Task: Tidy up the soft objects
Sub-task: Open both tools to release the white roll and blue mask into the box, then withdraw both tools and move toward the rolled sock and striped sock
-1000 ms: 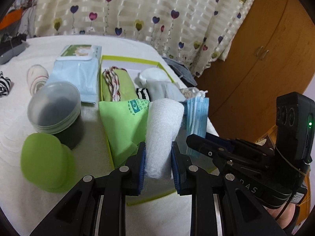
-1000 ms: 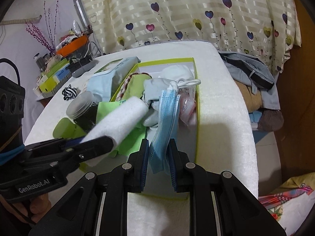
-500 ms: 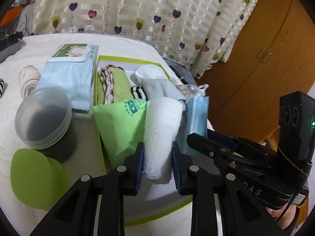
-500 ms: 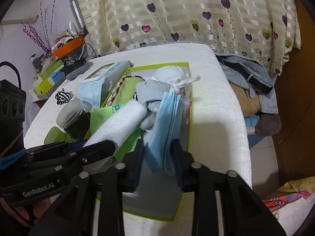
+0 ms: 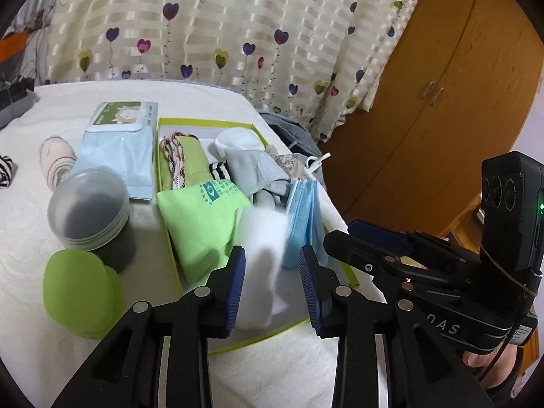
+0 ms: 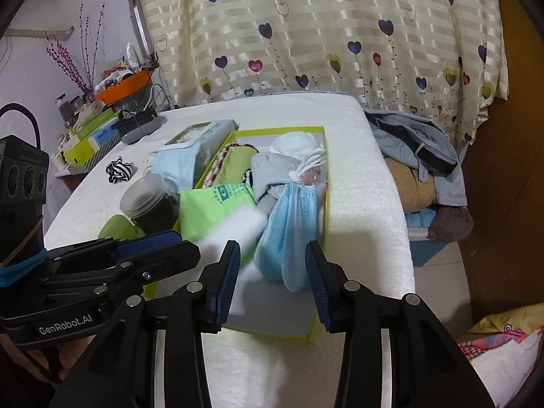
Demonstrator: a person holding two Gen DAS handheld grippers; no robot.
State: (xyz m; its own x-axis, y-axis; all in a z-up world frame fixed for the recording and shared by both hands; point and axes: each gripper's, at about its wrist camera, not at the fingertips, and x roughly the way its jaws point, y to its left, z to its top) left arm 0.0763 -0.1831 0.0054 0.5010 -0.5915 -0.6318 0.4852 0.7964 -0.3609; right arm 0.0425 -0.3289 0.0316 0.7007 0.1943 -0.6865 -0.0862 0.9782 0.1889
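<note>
A green-rimmed box on the white-covered table holds most soft items: socks, green cloth, a white towel roll, blue face masks. The left gripper is opening off the roll; the right gripper stands open, masks released. A striped scrunchie and rolled sock remain outside, behind a lidded jar.

1. The left tongs are matte black plastic with ribbed blue pads and round silver screws.
2. The right tongs match them in black arms, blue pads and silver screws.
3. Each carries a black camera block with three round lenses; one shows a green light.
4. White lettering reads "GenRobot.AI".
5. A black cable loops behind.
</note>
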